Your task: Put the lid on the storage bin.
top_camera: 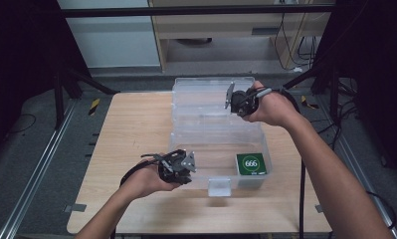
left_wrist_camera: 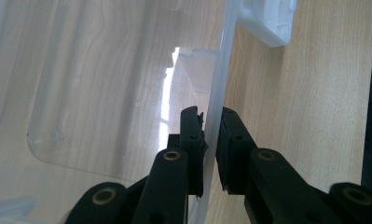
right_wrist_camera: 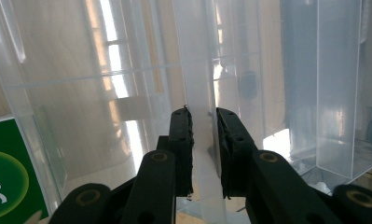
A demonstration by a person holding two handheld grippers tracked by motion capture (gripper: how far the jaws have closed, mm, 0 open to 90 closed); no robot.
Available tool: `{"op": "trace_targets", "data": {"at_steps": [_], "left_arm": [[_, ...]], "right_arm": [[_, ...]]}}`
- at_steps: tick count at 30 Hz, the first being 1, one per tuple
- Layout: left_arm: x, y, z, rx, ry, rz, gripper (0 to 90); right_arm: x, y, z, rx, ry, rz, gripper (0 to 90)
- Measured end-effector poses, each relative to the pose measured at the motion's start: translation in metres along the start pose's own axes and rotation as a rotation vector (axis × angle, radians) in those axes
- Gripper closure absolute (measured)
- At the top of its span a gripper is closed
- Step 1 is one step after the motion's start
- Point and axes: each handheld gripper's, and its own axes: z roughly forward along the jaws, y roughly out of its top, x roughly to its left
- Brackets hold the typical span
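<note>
On my feed the light wooden surface (top_camera: 136, 129) sits over a grey floor (top_camera: 32, 149), metal rails (top_camera: 42, 164) along its sides (yellow-black tape (top_camera: 94, 105) near one), and loose cables (top_camera: 295, 45) beyond it.

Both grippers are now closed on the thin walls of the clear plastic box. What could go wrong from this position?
1. The left gripper pinches only the thin rim of the clear plastic box; it may slip off.
2. The right gripper holds a similarly thin wall; uneven pulling could twist the box.
3. Tilting might slide the green square packet inside.
</note>
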Motion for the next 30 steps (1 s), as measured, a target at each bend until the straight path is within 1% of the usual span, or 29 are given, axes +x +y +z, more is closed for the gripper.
{"op": "trace_targets", "data": {"at_steps": [4, 7, 9, 12, 15, 16, 21, 22, 24, 30], "left_arm": [[-0.001, 0.000, 0.000, -0.001, 0.010, -0.010, 81.4], [-0.002, 0.000, 0.001, -0.007, 0.038, -0.001, 81.1], [-0.004, -0.001, 0.001, -0.010, 0.048, -0.004, 81.0], [-0.004, -0.001, 0.001, -0.012, 0.056, -0.008, 80.7], [-0.005, -0.001, 0.001, -0.010, 0.060, -0.012, 80.6], [-0.005, -0.001, 0.001, -0.010, 0.060, -0.011, 80.6], [-0.006, 0.000, 0.001, -0.009, 0.072, -0.014, 80.4], [-0.007, 0.000, 0.001, -0.010, 0.076, -0.017, 80.3], [-0.007, 0.000, 0.001, -0.011, 0.082, -0.018, 80.2], [-0.007, -0.001, 0.001, -0.011, 0.085, -0.022, 79.7]], "right_arm": [[0.000, 0.002, 0.001, -0.005, -0.001, -0.012, 78.0], [0.001, 0.002, 0.000, -0.001, -0.005, -0.025, 79.2], [0.001, 0.003, 0.000, 0.002, -0.005, -0.031, 79.6], [0.004, 0.005, -0.003, 0.009, -0.003, -0.048, 80.8], [0.006, 0.007, -0.006, 0.013, -0.002, -0.052, 82.2], [0.007, 0.006, -0.007, 0.005, 0.002, -0.046, 82.6], [0.011, 0.004, -0.014, -0.018, 0.005, -0.051, 83.8], [0.012, 0.004, -0.014, -0.028, 0.004, -0.048, 83.9], [0.015, 0.003, -0.016, -0.033, -0.003, -0.051, 84.0], [0.023, 0.001, -0.023, -0.055, -0.014, -0.047, 84.3]]}}
